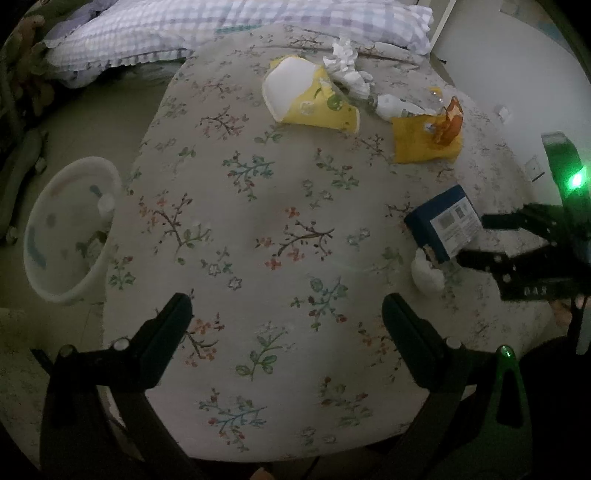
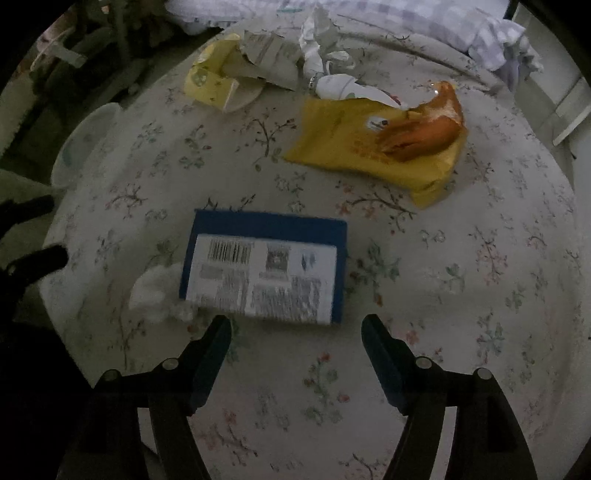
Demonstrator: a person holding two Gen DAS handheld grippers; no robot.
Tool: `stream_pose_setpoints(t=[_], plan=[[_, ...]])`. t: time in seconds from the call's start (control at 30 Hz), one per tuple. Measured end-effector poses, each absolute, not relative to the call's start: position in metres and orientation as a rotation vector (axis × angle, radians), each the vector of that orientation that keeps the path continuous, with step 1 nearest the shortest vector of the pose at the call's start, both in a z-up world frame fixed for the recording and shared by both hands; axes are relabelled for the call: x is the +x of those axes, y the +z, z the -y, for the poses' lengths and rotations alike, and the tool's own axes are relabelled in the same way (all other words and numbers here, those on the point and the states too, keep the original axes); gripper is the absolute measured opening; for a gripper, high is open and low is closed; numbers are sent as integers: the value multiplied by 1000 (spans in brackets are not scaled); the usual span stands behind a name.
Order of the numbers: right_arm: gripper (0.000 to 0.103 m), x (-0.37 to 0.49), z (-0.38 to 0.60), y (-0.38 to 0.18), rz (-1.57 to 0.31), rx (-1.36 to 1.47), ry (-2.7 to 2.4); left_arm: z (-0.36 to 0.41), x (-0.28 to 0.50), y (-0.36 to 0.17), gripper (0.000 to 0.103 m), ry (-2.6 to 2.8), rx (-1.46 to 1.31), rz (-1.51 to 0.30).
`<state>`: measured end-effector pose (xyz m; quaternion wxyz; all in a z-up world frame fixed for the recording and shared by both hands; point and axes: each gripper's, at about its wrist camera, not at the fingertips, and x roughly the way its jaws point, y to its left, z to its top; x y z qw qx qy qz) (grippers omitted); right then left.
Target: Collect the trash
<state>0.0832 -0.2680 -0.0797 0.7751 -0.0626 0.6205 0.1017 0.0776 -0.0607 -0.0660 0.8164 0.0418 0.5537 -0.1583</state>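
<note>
A blue box with a white label (image 2: 264,271) lies on the floral bedspread (image 2: 461,295), just ahead of my open right gripper (image 2: 295,323). A white tissue wad (image 2: 157,291) touches its left side. In the left wrist view the box (image 1: 445,227) sits at the right, with the right gripper (image 1: 471,240) open beside it and the tissue wad (image 1: 426,275) below. My left gripper (image 1: 286,302) is open and empty over the bedspread. Farther back lie a yellow torn carton (image 1: 314,98), crumpled white paper (image 1: 347,66), a yellow bag (image 2: 373,147) and an orange wrapper (image 2: 424,127).
A white trash bin (image 1: 70,229) stands on the floor left of the bed; it also shows dimly in the right wrist view (image 2: 83,142). Checked pillows (image 1: 221,29) lie at the bed's head. A wall (image 1: 517,74) is at the right.
</note>
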Motion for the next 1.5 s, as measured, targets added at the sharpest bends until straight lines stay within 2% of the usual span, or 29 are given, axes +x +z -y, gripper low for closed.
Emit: stream_pose_setpoints(t=[0.07, 0.13, 0.27, 0.3, 0.33, 0.37, 0.4, 0.57, 0.6, 0.63, 0.7, 0.77, 0.83, 1.07, 1.13, 1.3, 1.5], plan=[[75, 92, 266, -76, -1321, -128, 216, 61, 77, -66, 102, -342, 88, -1181], [80, 101, 265, -74, -1305, -111, 211, 61, 76, -65, 102, -347, 89, -1178], [78, 118, 268, -79, -1308, -70, 163, 61, 76, -65, 102, -350, 88, -1177], [70, 123, 271, -81, -1310, -41, 156, 60, 76, -65, 102, -349, 87, -1179], [55, 128, 274, -83, -1314, -13, 150, 60, 76, -66, 102, -348, 86, -1180], [51, 130, 279, -84, -1316, 6, 140, 61, 77, -66, 102, -349, 85, -1182], [40, 133, 283, -84, -1313, 20, 132, 61, 77, -67, 102, -351, 84, -1184], [19, 129, 306, -69, -1262, 63, 127, 68, 75, -69, 102, -402, 42, -1198], [7, 128, 310, -65, -1252, 77, 129, 72, 75, -70, 101, -418, 35, -1200], [4, 126, 315, -62, -1246, 89, 128, 76, 74, -71, 98, -435, 31, -1202], [4, 116, 323, -54, -1236, 101, 115, 87, 71, -74, 92, -483, 24, -1212], [4, 110, 331, -50, -1231, 118, 104, 97, 70, -79, 80, -523, 22, -1225], [4, 105, 338, -47, -1223, 134, 92, 109, 67, -85, 72, -563, 28, -1240], [4, 81, 357, -29, -1192, 187, 59, 141, 68, -96, 50, -659, 43, -1224], [4, 79, 359, -28, -1191, 196, 53, 143, 69, -97, 32, -658, 49, -1220], [4, 77, 358, -24, -1183, 198, 51, 140, 66, -96, 24, -665, 54, -1194], [4, 83, 339, -15, -1161, 194, 76, 113, 69, -87, 23, -617, 47, -1165]])
